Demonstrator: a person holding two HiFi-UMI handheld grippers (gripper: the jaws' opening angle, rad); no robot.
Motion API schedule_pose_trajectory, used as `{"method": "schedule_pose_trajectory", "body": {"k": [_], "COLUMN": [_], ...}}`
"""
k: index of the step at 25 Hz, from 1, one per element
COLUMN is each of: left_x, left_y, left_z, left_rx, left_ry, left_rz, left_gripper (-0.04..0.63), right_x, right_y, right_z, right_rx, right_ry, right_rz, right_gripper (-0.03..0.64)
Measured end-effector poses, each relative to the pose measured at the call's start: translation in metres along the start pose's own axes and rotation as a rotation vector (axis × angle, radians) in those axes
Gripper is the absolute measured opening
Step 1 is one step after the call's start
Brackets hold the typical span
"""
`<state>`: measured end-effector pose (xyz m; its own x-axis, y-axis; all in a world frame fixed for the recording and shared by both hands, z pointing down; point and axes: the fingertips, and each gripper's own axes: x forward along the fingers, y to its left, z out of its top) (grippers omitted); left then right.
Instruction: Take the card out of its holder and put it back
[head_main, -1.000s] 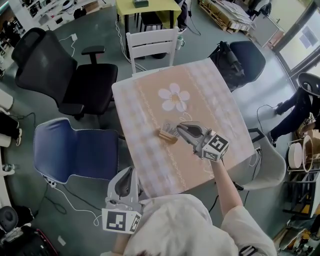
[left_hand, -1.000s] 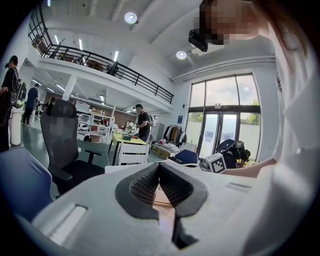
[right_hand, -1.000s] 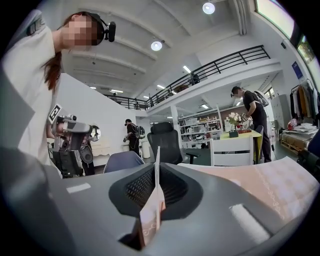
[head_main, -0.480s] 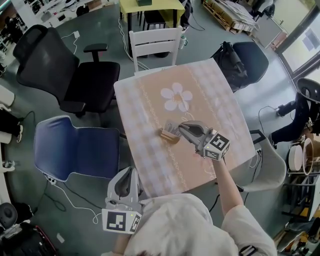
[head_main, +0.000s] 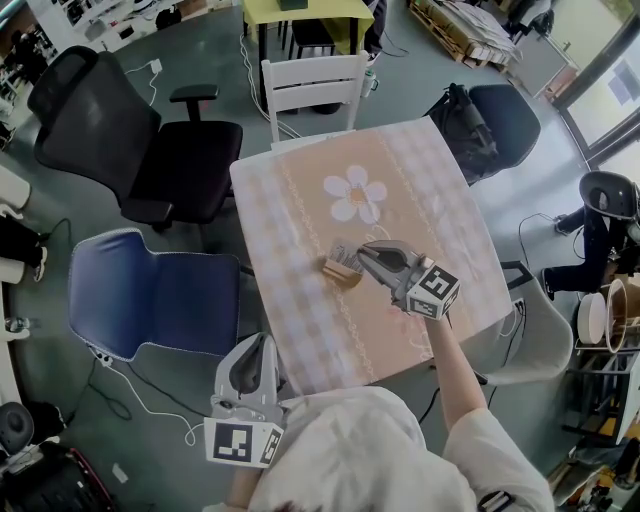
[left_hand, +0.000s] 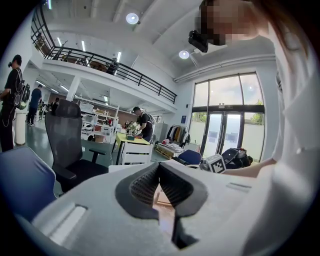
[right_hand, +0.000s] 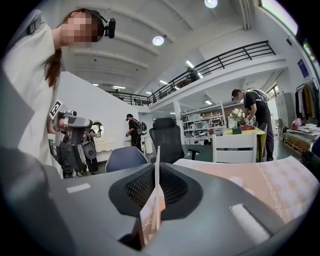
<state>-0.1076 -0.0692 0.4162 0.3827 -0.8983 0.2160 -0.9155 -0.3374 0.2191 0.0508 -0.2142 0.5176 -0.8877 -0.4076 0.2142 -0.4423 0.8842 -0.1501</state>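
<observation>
The table (head_main: 290, 215) is bare nearly all over: only the holder (head_main: 338, 270) stands on it, right at the tip of my right claw (head_main: 362, 254) and the card (right_hand: 152, 215) it pinches, so there is open cloth on either side and beyond, out past the flower print (head_main: 352, 195). My left claw (head_main: 262, 342) hangs off the near-left edge with the blue chair (head_main: 150, 295) close beside it (the tightest gap I see). A white chair (head_main: 312, 85) blocks the far edge, a black chair (head_main: 130, 140) stands off the far-left corner, another chair (head_main: 490, 115) off the far-right, and a grey chair (head_main: 545, 320) off the near-right side.
</observation>
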Motion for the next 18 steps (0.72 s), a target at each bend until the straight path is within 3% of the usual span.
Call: {"method": "schedule_pose_trajectory", "body": {"k": [18], "left_x": [0.0011], "left_y": [-0.0011], "left_z": [0.0004], "left_rx": [0.001], "left_ry": [0.000], "left_rz": [-0.007], "left_gripper": [0.000], "right_x": [0.0063], "right_y": [-0.0017], "right_z": [0.0003], "right_rx": [0.005], "right_ry": [0.005], "right_rz": [0.002], "right_gripper": [0.020]}}
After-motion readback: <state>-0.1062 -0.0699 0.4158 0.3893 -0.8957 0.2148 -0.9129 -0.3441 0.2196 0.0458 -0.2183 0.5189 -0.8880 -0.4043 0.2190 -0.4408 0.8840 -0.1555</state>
